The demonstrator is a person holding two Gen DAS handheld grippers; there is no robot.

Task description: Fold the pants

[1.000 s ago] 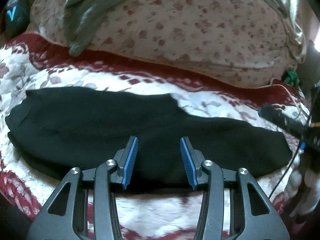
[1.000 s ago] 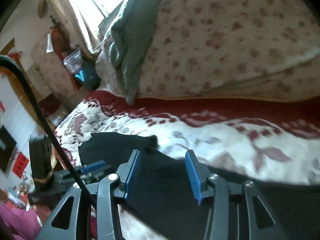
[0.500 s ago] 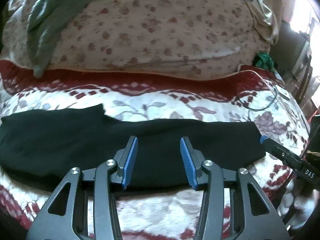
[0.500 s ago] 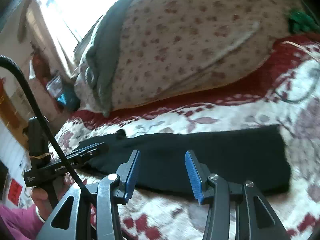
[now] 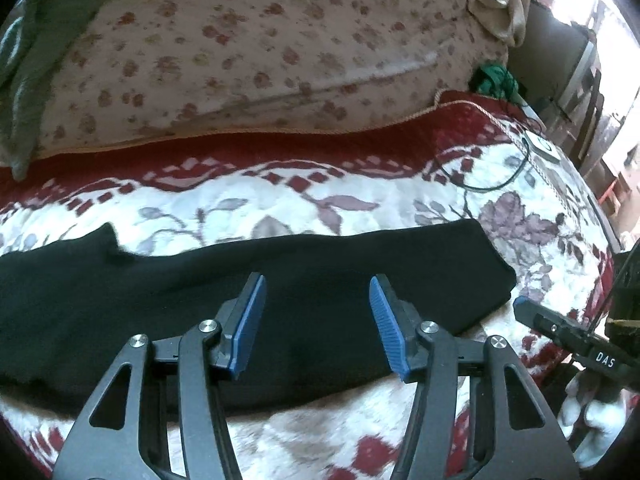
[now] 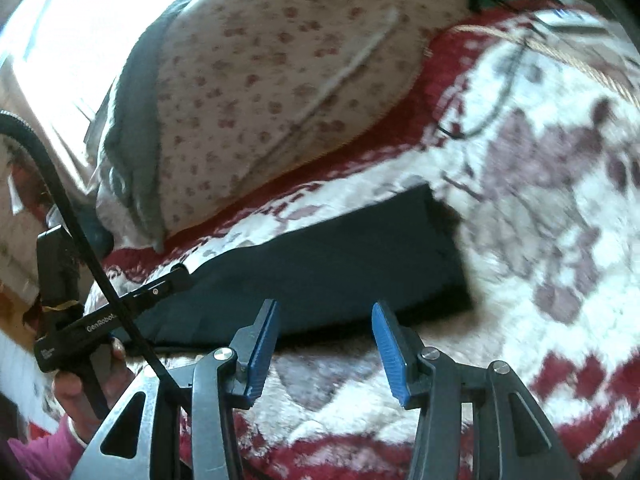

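The black pants point(image 5: 312, 264) lie flat as a long band across the red-and-white floral blanket point(image 5: 280, 188), their leg end to the right. My left gripper point(image 5: 316, 300) is open and empty, hovering over the pants' middle. My right gripper point(image 6: 324, 332) is open and empty, just off the near edge of the pants point(image 6: 332, 264), close to the leg end. The right gripper's tip also shows at the right edge of the left wrist view point(image 5: 560, 328). The left gripper's body shows at the left of the right wrist view point(image 6: 108, 312).
A big floral quilt point(image 5: 260, 52) is piled along the back of the bed with a grey garment point(image 5: 28, 60) draped on it. A black cable point(image 5: 488, 184) and a white device point(image 5: 542, 146) lie at the far right. A green bundle point(image 5: 494, 78) sits behind.
Both views have swung right along the pants toward the leg end. The right gripper pulled back from over the fabric to its near edge. Both grippers stayed open.
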